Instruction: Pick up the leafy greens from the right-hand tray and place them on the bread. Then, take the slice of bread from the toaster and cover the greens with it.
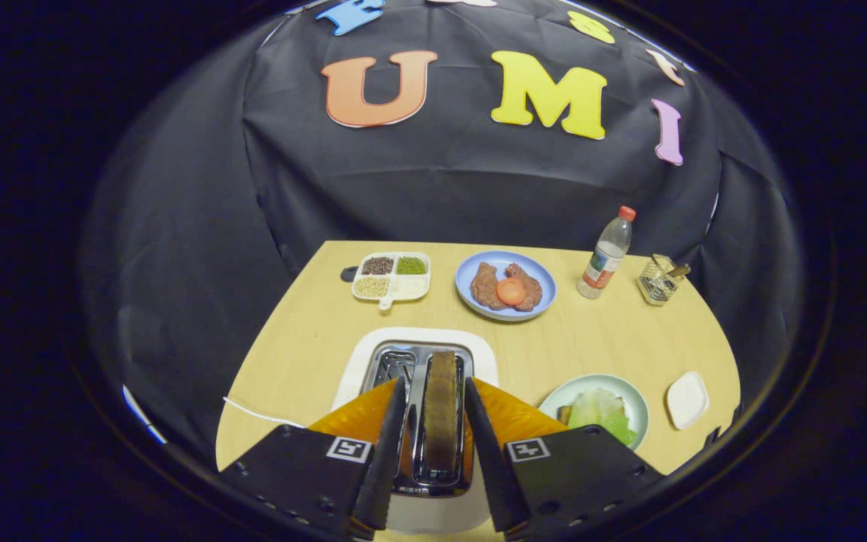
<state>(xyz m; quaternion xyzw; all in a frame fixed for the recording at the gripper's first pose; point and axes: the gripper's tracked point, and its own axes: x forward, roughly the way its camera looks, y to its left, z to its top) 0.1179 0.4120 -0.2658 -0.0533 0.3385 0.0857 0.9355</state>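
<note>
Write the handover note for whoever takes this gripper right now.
Gripper: open, fingers either side of the bread slice standing in the toaster, not pressing on it as far as I can tell.
Leafy greens lie on the pale green plate right of the toaster, apparently on bread already; a brown edge shows beside them.
Done: greens placed, it seems.
Left: close on the slice, lift it out, lay it over the greens.

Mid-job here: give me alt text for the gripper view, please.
The open gripper straddles the bread slice standing in the toaster, fingers not pressing it. To the right, the leafy greens lie on bread on a pale green plate.
</note>
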